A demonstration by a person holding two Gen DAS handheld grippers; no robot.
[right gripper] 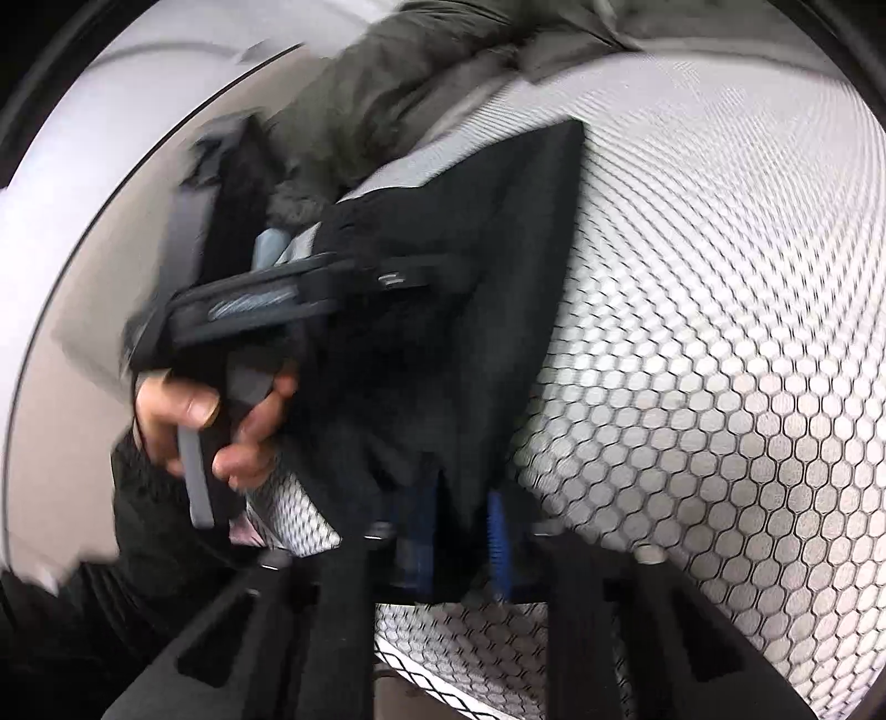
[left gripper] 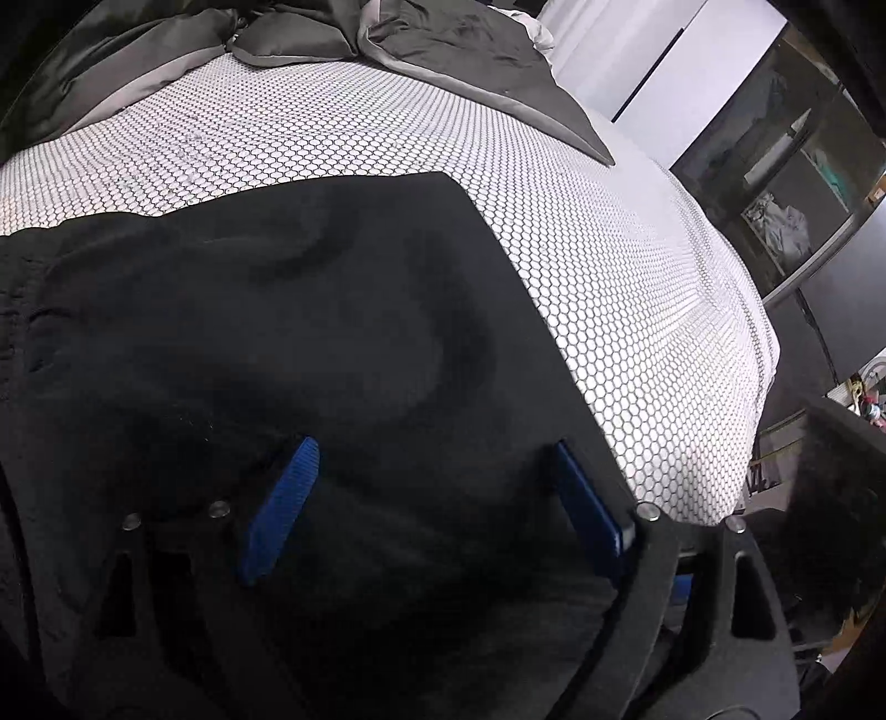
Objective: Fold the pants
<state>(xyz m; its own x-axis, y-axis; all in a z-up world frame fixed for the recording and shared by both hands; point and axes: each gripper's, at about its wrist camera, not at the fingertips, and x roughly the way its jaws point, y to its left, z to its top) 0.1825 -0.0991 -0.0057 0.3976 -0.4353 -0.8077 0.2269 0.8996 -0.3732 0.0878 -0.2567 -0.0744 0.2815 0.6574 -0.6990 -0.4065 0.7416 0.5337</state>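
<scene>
Black fabric pants (left gripper: 288, 332) lie spread on the white bedsheet with the dark honeycomb print (left gripper: 637, 288), partly folded by the look of it, with 1 straight edge running away toward the crumpled grey duvet (left gripper: 443, 39) at the far end of the bed.

Left gripper (left gripper: 432, 498) hangs right over the cloth with its 2 blue pads (left gripper: 279, 507) spread wide, nothing pinched between them, so it's released.

Right gripper (right gripper: 459, 531) is the one doing the work: its blue pads are clenched on an edge of the pants, and the fabric rises straight out from between them and away from the camera. That view is pretty blurry, though. You can also see the person's hand (right gripper: 221, 426) wrapped around the other gripper's handle off to the left.

My guess is the next fold depends on the right side, since it already has a hold while the left just hovers over the middle.
</scene>
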